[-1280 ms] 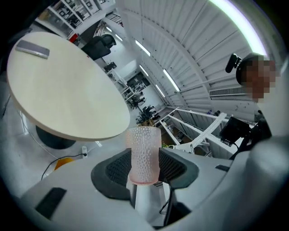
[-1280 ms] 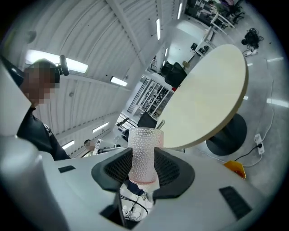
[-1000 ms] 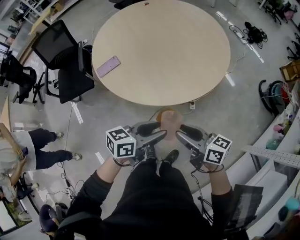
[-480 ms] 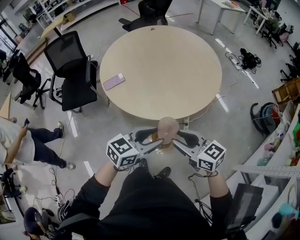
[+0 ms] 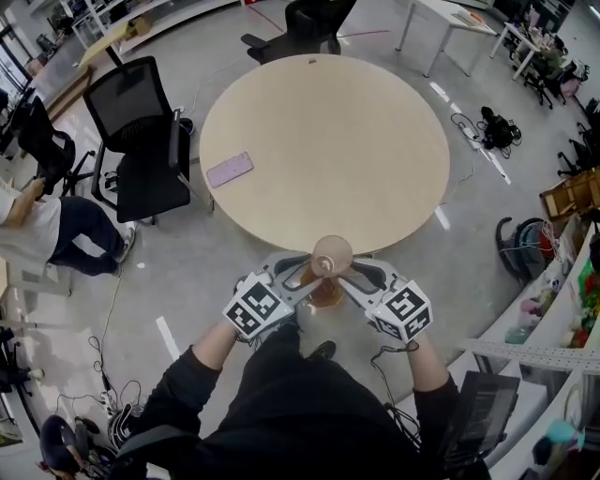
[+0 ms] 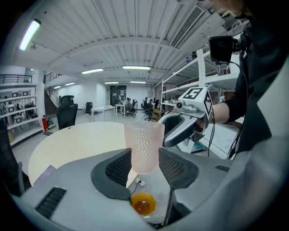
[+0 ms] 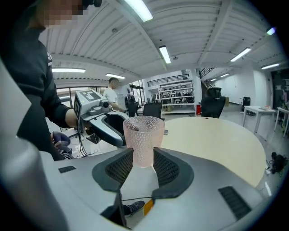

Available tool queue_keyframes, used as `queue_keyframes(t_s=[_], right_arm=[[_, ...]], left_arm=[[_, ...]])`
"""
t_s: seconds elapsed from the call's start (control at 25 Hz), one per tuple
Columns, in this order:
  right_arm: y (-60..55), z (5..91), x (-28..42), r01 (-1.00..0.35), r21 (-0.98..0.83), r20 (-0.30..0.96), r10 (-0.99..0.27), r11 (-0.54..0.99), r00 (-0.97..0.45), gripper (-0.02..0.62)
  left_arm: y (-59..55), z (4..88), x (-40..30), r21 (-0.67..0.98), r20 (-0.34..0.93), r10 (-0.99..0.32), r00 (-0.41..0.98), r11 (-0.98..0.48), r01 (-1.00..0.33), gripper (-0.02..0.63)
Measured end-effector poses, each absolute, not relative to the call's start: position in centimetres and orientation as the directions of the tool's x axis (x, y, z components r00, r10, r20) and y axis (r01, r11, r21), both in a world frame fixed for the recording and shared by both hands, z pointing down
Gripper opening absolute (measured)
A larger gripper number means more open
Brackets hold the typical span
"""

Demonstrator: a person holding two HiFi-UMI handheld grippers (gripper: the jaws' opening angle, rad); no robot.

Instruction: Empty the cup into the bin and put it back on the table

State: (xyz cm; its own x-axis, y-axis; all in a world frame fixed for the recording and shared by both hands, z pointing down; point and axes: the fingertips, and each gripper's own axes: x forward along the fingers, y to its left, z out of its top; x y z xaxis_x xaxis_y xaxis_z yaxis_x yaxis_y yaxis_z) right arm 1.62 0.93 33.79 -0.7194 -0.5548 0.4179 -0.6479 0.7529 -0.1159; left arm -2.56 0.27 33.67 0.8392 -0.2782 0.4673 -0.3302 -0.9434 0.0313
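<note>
Counting what the task involves gives one pale pink, dimpled, see-through cup (image 5: 331, 255), one orange bin with angled sides (image 5: 325, 292) and two hand-held grippers, the left hand-held gripper (image 5: 306, 276) and the right hand-held gripper (image 5: 351, 275). One round beige tabletop (image 5: 328, 112) carries a single flat lilac phone (image 5: 230, 170) near its left edge. One black office chair (image 5: 141, 131) stands at that left edge and a second black office chair (image 5: 314, 19) at the far edge.

The cup is off the tabletop, held upright in the air with its mouth up. It hangs at the tabletop's near edge, over the bin, which stands on the floor. Both hand-held grippers meet on it from opposite sides.

In the left gripper view the jaws stand partly open, the black ribbed pads (image 6: 119, 168) pressed against the lower sides of the cup (image 6: 143, 146), with the bin (image 6: 143, 205) showing below. In the right gripper view the jaws have just narrowed a little and clamp the base of the cup (image 7: 143, 140) between their pads (image 7: 165, 168)
</note>
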Motion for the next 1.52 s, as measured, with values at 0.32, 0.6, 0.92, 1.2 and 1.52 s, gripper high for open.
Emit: queue_keyframes(t_s=[0.32,0.6,0.92,1.2,1.52], right_arm=[[-7.3,37.3,-0.2,-0.692,-0.013,0.542,-0.577,0.722,-0.612,0.15],[-12.9,41.5,-1.6,-0.735,-0.015,0.609,-0.577,0.677,-0.544,0.15],[-16.3,46.6,-1.9,-0.778,-0.025,0.681,-0.559,0.628,-0.473,0.15],[-18.3,49.1,-1.3,-0.768,-0.029,0.698,-0.538,0.64,-0.474,0.149],[-19.6,49.9,2.8,-0.772,-0.025,0.697,-0.542,0.636,-0.469,0.149]], left_arm=[[-8.2,37.8,-4.2,-0.055,0.552,-0.262,0.791,-0.959,-0.279,0.204],[-13.8,42.1,-5.5,-0.072,0.59,-0.239,0.771,-0.967,-0.244,0.204],[-17.3,47.0,-5.5,-0.073,0.64,-0.24,0.73,-0.965,-0.254,0.204],[-19.2,49.6,-4.9,-0.048,0.679,-0.258,0.687,-0.95,-0.309,0.204],[-20.5,50.6,-0.9,-0.048,0.7,-0.268,0.662,-0.943,-0.33,0.204]])
